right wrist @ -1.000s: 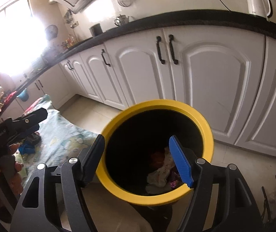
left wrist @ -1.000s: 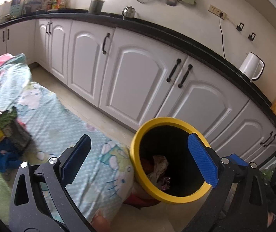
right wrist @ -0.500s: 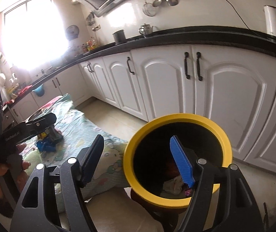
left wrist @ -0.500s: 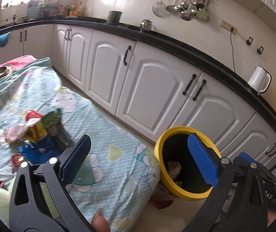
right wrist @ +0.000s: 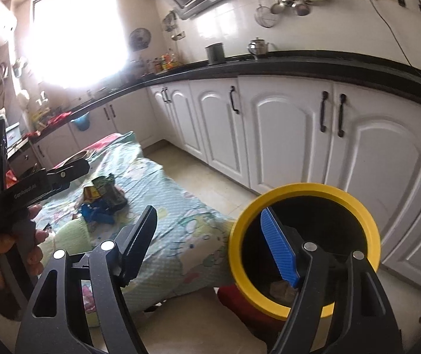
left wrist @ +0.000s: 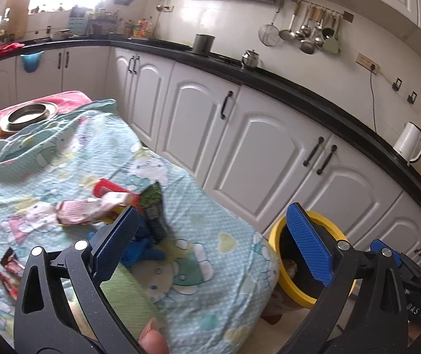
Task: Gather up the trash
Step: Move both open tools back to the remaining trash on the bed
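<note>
Daylight from the window [right wrist: 77, 32] blows out white, edges bend fisheye-style, nearby wrappers [left wrist: 98, 203] slightly blurred

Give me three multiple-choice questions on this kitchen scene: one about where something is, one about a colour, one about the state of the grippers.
1. Where does the trash bin stand?
A. on the countertop
B. on the floor beside the cloth-covered table
C. on the table

2. What colour is the bin's rim?
A. yellow
B. green
C. red

3. How is the left hand-held gripper?
A. shut on a wrapper
B. shut and empty
C. open and empty

Answers:
1 B, since the bin sits low, in front of the white cabinets at the table's end.
2 A, since a yellow ring circles its black inside.
3 C, since its fingers stand wide apart with nothing between them; the right hand-held gripper is also open, and the wrappers lie on the cloth.
</note>
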